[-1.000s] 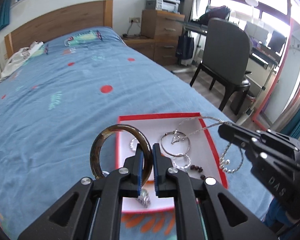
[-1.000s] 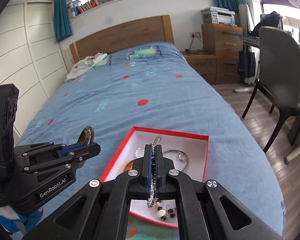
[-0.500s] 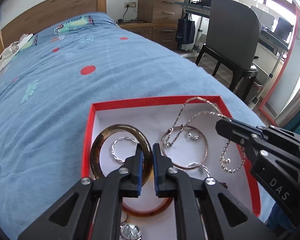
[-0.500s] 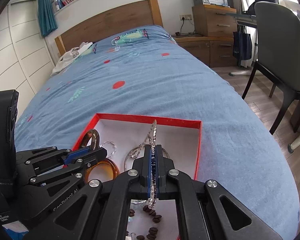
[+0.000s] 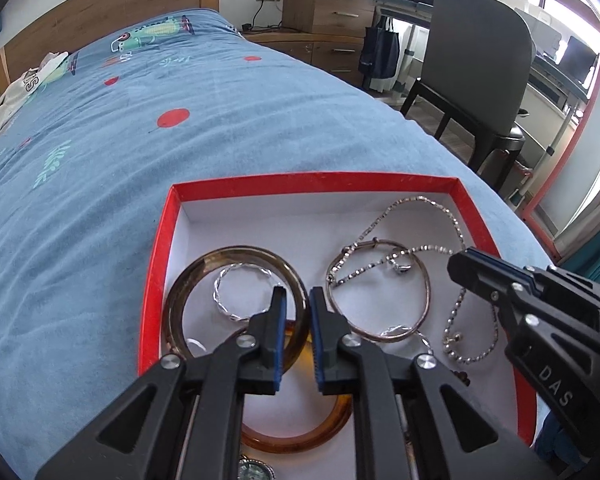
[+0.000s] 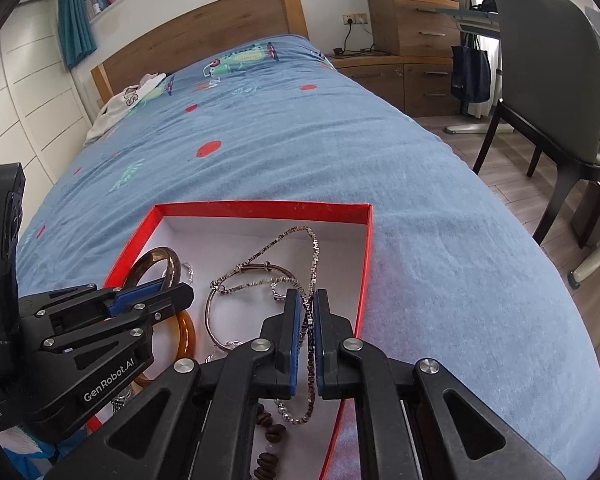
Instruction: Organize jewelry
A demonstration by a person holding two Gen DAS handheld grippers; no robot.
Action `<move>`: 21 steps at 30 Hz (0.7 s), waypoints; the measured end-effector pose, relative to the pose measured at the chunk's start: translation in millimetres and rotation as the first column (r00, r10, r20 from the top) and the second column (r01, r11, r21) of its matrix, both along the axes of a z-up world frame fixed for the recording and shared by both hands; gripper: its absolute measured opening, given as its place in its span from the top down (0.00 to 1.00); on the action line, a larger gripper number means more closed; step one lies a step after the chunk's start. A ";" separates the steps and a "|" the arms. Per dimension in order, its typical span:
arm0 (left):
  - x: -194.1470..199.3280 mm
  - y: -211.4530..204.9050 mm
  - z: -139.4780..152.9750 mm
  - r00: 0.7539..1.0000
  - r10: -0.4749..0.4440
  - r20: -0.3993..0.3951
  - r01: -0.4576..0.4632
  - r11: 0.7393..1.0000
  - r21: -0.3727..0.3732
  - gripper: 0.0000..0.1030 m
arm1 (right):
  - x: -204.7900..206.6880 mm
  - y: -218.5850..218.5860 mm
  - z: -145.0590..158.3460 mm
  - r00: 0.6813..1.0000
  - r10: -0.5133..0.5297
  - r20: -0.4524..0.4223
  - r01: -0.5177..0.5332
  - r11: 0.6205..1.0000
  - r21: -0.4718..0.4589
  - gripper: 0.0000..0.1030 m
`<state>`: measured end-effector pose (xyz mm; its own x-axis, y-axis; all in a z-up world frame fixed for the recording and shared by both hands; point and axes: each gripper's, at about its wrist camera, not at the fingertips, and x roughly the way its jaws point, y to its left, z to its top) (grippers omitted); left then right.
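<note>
Box: red-rimmed tray (image 5: 162, 264) with white floor, resting on the bed.
Left gripper (image 5: 296, 300): jaws opening; dark brown bangle (image 5: 188, 276) lies in the gap, pads off it, resting in the tray.
Right gripper (image 6: 305, 300): jaws opening; silver chain (image 6: 314, 248) threads between them, draped into the tray.
Progress: bangle and chain appear delivered; amber bangle (image 5: 300, 440), thin bracelet (image 5: 380, 332), beads (image 6: 268, 460) already inside; sorting seemingly remains.
Surface: blue patterned bedspread (image 6: 300, 140).
Room: wooden headboard (image 6: 204, 28), grey chair (image 6: 552, 80), drawers.

Bangle (image 5: 236, 280), chain (image 6: 310, 320) lowered into box (image 5: 160, 272); jaws opening.
</note>
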<state>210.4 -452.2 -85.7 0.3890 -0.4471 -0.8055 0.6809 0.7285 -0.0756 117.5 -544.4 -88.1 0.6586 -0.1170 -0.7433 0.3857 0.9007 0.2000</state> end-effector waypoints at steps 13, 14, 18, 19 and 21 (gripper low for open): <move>-0.9 18.1 19.5 1.000 0.018 -0.017 -0.019 0.998 -0.058 0.67 | -9.2 11.8 13.7 1.000 0.003 0.007 -0.002 0.999 -0.037 0.61; -1.9 19.4 22.1 1.000 0.018 -0.014 -0.019 0.998 -0.061 0.66 | -11.7 11.5 16.5 1.000 -0.002 0.011 0.002 0.999 -0.036 0.61; -11.6 32.5 39.6 1.000 0.025 0.000 -0.025 0.997 -0.076 0.66 | -20.6 13.1 30.3 1.000 -0.011 0.027 0.013 0.999 -0.041 0.60; -14.8 36.6 43.8 1.000 0.028 0.004 -0.028 0.997 -0.078 0.66 | -23.8 14.9 34.4 0.999 -0.013 0.033 0.014 0.999 -0.042 0.59; -24.0 50.1 54.2 0.999 0.047 0.017 -0.045 0.996 -0.077 0.65 | -30.8 20.2 43.7 0.999 -0.015 0.044 0.017 0.999 -0.047 0.55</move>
<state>186.4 -402.2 -31.5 0.4253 -0.4884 -0.7619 0.6487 0.7516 -0.1196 86.7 -524.2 -44.5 0.6883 -0.1620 -0.7071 0.3917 0.9034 0.1744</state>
